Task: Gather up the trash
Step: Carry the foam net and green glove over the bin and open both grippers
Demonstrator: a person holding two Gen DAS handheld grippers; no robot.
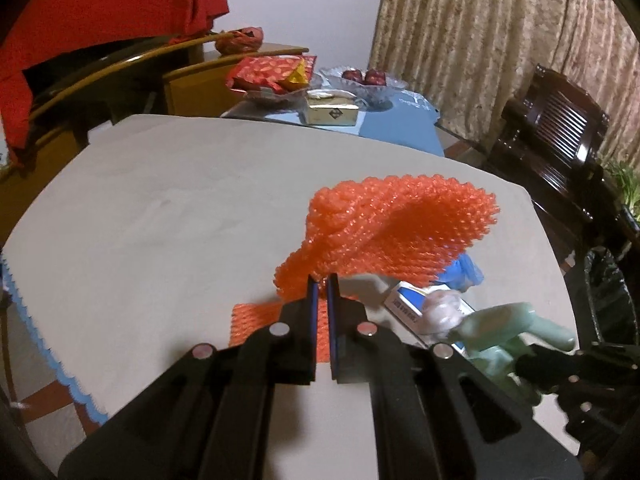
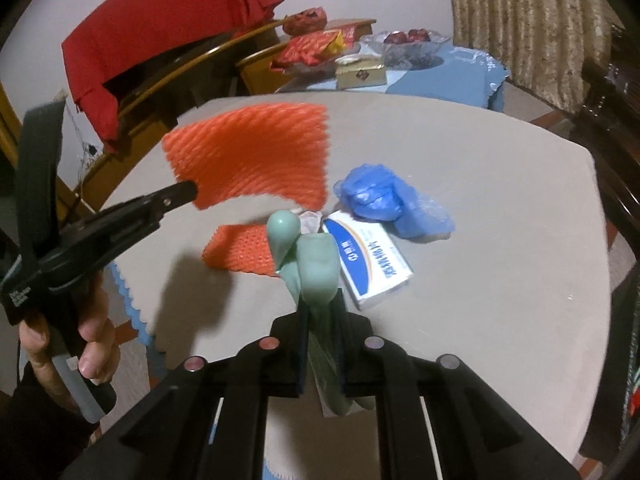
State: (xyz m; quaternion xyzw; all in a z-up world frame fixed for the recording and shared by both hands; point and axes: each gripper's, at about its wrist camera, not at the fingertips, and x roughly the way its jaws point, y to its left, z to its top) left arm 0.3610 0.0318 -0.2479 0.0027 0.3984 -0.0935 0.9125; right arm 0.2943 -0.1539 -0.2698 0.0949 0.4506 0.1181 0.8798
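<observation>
While left gripper fingers pinch orange foam net aloft, right gripper fingers clamp green glove.

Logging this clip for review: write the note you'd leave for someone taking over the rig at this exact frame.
Left gripper: shut on the orange foam net, lifted off the grey table.
Right gripper: shut on the pale green glove, also held above the table.
On the table: second orange net piece, blue-and-white box, crumpled blue plastic, small clear wrapper.
Black-lined bin sits past the table's right edge.
Nothing visibly binned yet; drop both held items, then collect the rest.
</observation>
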